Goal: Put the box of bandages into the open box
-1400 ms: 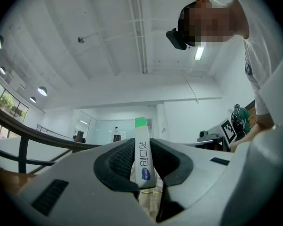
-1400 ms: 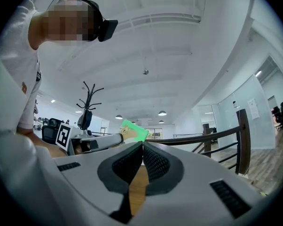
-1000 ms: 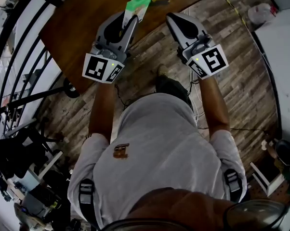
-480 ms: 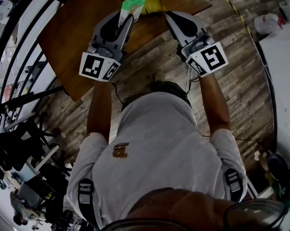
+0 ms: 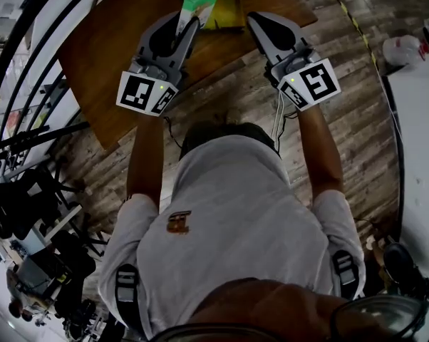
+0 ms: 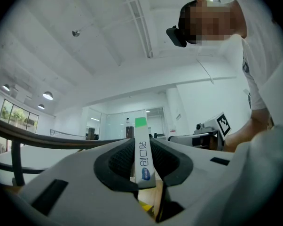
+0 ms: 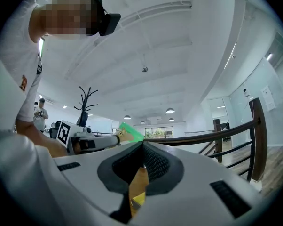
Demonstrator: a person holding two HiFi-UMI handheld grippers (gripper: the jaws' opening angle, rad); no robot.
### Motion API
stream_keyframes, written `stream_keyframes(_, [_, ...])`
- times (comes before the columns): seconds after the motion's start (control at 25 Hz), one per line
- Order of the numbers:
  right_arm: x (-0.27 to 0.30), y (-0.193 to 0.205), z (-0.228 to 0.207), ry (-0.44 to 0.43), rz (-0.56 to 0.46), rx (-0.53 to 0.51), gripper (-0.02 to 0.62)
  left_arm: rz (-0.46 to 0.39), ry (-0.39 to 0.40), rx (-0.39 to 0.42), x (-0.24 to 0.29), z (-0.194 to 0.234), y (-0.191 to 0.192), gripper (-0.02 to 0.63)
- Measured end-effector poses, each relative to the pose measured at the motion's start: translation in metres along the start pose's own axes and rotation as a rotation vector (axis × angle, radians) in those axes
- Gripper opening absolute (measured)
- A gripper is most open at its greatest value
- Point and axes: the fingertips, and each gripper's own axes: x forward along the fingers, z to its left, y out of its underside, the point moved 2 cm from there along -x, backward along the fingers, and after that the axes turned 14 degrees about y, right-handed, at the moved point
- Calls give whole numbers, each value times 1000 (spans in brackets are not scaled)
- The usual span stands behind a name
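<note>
— Where is the bandage box (image 5: 200, 4), and which way does it lie?
— Your left gripper (image 5: 187, 20) has its fingers (image 6: 120, 161) clamped on its broad faces. Its long axis runs along the fingers, green end out front, over the desk (image 5: 107, 55) and just short of the open box (image 5: 231, 14).
— And your other side?
— Your right gripper (image 5: 255, 20) sits beside it, fingers (image 7: 156, 164) together on nothing, crossing the desk's near edge. Plank floor (image 5: 357, 98) lies open to your right. A curved black railing (image 5: 22, 77) hems your left.
</note>
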Motion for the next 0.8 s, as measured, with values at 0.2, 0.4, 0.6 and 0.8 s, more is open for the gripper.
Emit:
stream_keyframes(0.2, [12,4,-14,-3,6,2,32,20,2,2,12,13,7,109])
stream_keyframes(0.4, [27,11,-17,9,26,0,32,65,38,4,18,29,20,109])
stream_keyframes(0.6, [35,19,-23,38,43,-6,32,131,86,0,23,44,40,109])
stream_keyframes(0.8, [55,25,-28,68,60,-14,32,154,132,-8,27,65,58,110])
